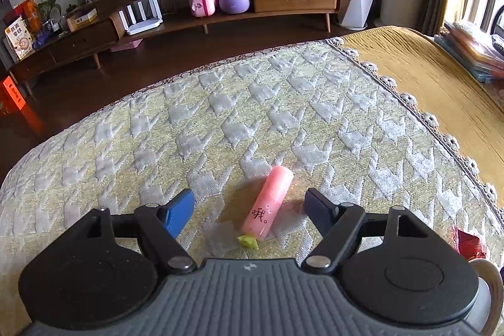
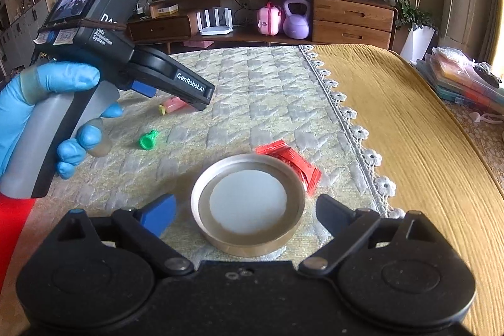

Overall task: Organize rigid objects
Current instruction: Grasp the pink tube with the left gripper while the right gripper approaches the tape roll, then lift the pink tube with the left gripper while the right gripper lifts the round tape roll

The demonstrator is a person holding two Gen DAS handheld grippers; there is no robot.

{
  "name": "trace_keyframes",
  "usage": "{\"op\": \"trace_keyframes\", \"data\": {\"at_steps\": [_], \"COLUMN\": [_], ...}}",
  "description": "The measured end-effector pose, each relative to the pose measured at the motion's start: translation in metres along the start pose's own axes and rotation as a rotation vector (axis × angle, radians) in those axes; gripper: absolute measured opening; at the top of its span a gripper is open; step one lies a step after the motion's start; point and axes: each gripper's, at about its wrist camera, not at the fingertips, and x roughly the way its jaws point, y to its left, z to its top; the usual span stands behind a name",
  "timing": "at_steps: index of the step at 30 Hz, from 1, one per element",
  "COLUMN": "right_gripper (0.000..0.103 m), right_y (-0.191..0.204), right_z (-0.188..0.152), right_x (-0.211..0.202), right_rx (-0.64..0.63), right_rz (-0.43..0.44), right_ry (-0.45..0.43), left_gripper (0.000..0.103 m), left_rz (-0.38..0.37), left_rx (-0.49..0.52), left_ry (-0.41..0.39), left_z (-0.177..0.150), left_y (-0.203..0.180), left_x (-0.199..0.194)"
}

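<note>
Looking along the left hand-held gripper [image 1: 249, 210], only its own view shows the pink tube [image 1: 268, 207] lying between the spread fingers, untouched, with its yellow-green tip [image 1: 249, 241] toward the camera. The right wrist view alone shows the gloved hand [image 2: 47, 115] carrying that tool, a green cap [image 2: 148, 140] loose on the patterned cloth [image 2: 252, 84], and a round metal lid [image 2: 249, 203] lying between the wide-open fingers of the right hand-held gripper [image 2: 245, 213], apart from both. Red sachets [image 2: 293, 162] lie just behind the lid. Beyond the lace edge [image 2: 346, 115], the mustard cloth [image 2: 409, 131] lies bare toward the stacked folders [image 2: 466, 84].
</note>
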Motion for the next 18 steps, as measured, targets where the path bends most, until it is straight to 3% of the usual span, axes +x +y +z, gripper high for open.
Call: {"op": "trace_keyframes", "data": {"at_steps": [2,6,14,18], "right_gripper": [0.091,0.080,0.076,0.076], "right_y": [0.001,0.003,0.001,0.001], "right_z": [0.001,0.000,0.000,-0.001], "right_x": [0.002,0.005,0.003,-0.004], "right_rx": [-0.005,-0.007,0.005,0.014], "right_rz": [-0.011,-0.015,-0.018,-0.013], "right_ry": [-0.006,-0.001,0.000,-0.008], "left_gripper": [0.056,0.034,0.016,0.016], "left_rz": [-0.023,-0.038,-0.013,0.005], "left_rx": [0.002,0.024,0.046,0.043], "left_ry": [-0.005,-0.017,-0.017,-0.003], "left_z": [0.000,-0.001,-0.004,-0.005], "left_y": [-0.003,-0.009,-0.023,-0.025], "left_x": [-0.002,-0.005,-0.008,-0.012]}}
